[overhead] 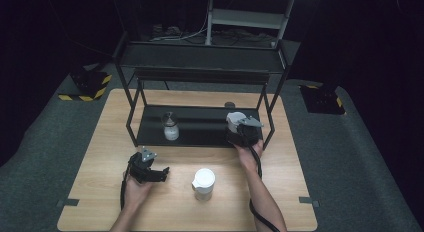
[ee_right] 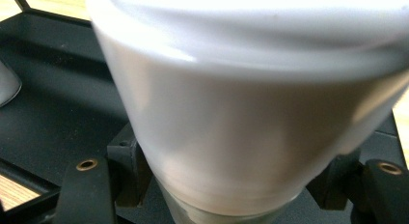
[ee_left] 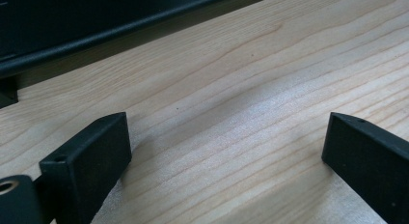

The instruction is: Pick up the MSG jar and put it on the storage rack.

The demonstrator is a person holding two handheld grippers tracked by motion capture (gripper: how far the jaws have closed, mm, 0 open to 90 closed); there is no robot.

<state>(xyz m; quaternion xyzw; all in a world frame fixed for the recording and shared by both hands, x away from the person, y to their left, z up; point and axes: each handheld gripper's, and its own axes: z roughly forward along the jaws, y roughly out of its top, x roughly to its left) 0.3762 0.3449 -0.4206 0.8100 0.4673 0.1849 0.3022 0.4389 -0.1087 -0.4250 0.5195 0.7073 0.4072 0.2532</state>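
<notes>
My right gripper [overhead: 239,128] reaches into the low tier of the black rack [overhead: 200,134] and is shut on a jar with a white lid [overhead: 233,117]. In the right gripper view that jar [ee_right: 241,113] stands upright and very close, with my right gripper [ee_right: 229,178] clamped low on its clear body. My left gripper [overhead: 162,173] rests on the wooden table [overhead: 100,142] in front of the rack, open. In its own view the left gripper [ee_left: 222,137] has its jaws wide apart with bare wood between them.
A second white-lidded jar [overhead: 204,182] stands on the table between my forearms. A small jar with white contents [overhead: 170,127] sits on the rack's low tier at the left, and its edge [ee_right: 7,84] shows beside the held jar. The rack's upper shelf [overhead: 200,57] overhangs the low tier.
</notes>
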